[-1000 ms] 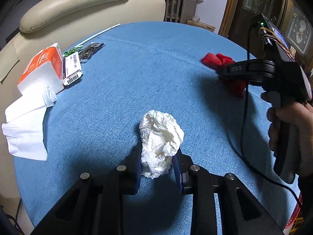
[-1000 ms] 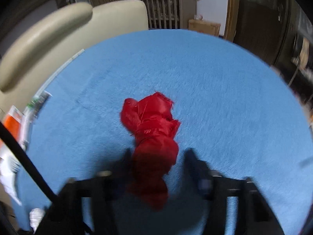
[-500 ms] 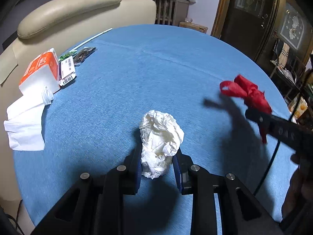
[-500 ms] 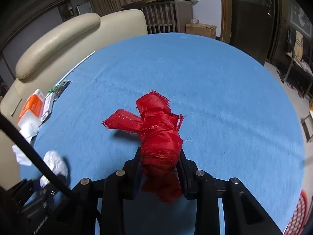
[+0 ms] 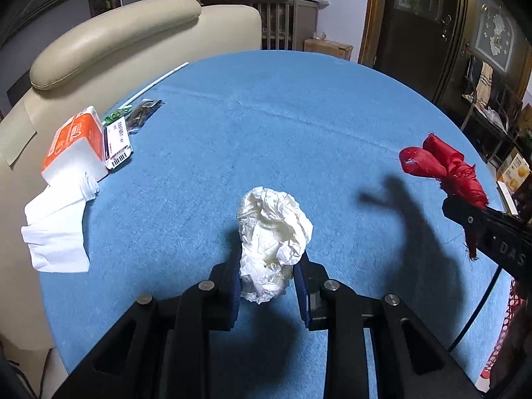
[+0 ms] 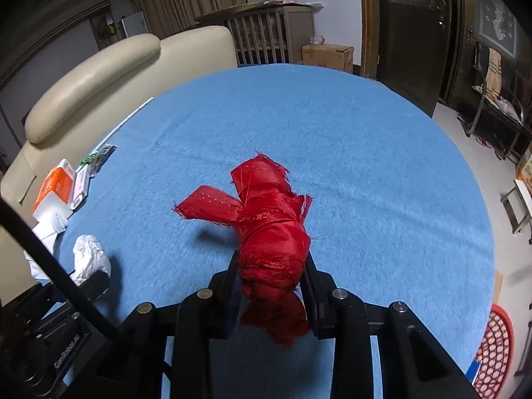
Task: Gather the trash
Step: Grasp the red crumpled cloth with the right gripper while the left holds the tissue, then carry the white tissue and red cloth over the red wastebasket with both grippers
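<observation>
My left gripper point(image 5: 268, 282) is shut on a crumpled white paper wad point(image 5: 272, 239) and holds it just above the blue round table point(image 5: 282, 126). The wad also shows in the right wrist view point(image 6: 89, 259). My right gripper point(image 6: 271, 286) is shut on a bundle of red ribbon point(image 6: 266, 229) and holds it above the table; its loose end sticks out to the left. The ribbon also shows at the right of the left wrist view point(image 5: 442, 173).
At the table's left edge lie an orange tissue pack point(image 5: 74, 143), white tissues point(image 5: 56, 226), a barcode-labelled packet point(image 5: 116, 141), a dark wrapper point(image 5: 144, 114) and a white straw point(image 5: 156, 81). A beige sofa point(image 5: 116, 36) stands behind. A red basket point(image 6: 495, 345) sits on the floor right.
My right gripper has closed on the red ribbon, lifted it off the table and drawn back toward the near right. My left gripper keeps its hold on the white wad.
</observation>
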